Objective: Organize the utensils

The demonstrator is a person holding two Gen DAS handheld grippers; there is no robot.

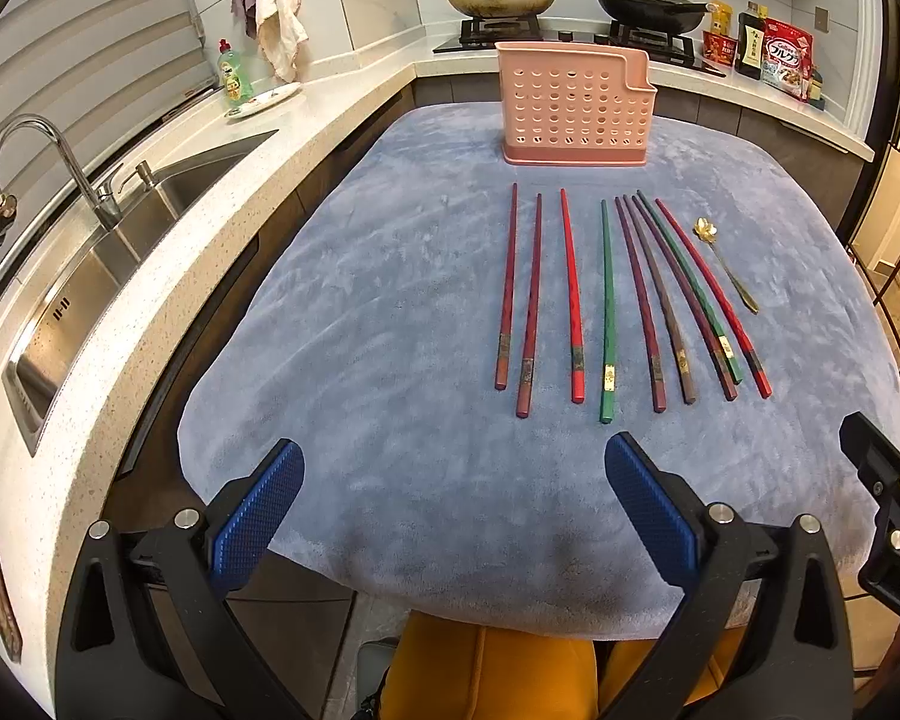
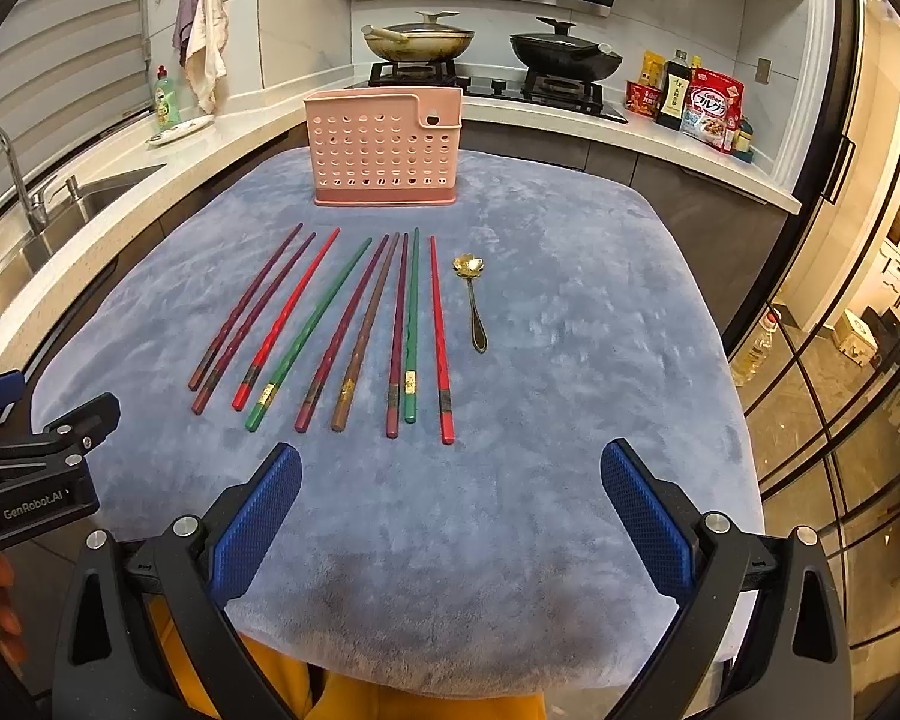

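Several chopsticks (image 1: 609, 312) (image 2: 354, 330), red, dark red, green and brown, lie side by side on a blue-grey cloth (image 1: 390, 360) (image 2: 570, 360). A small gold spoon (image 1: 727, 267) (image 2: 473, 300) lies to their right. A pink perforated utensil holder (image 1: 575, 105) (image 2: 383, 147) stands upright at the far side of the cloth. My left gripper (image 1: 453, 504) is open and empty, above the near edge of the cloth. My right gripper (image 2: 450, 504) is also open and empty, short of the chopsticks' near ends.
A steel sink (image 1: 90, 276) with a tap (image 1: 36, 150) lies to the left in a speckled counter. Two pans (image 2: 417, 39) (image 2: 564, 54) sit on the stove behind the holder. Bottles and packets (image 2: 699, 102) stand at the back right. A glass door (image 2: 840, 360) is on the right.
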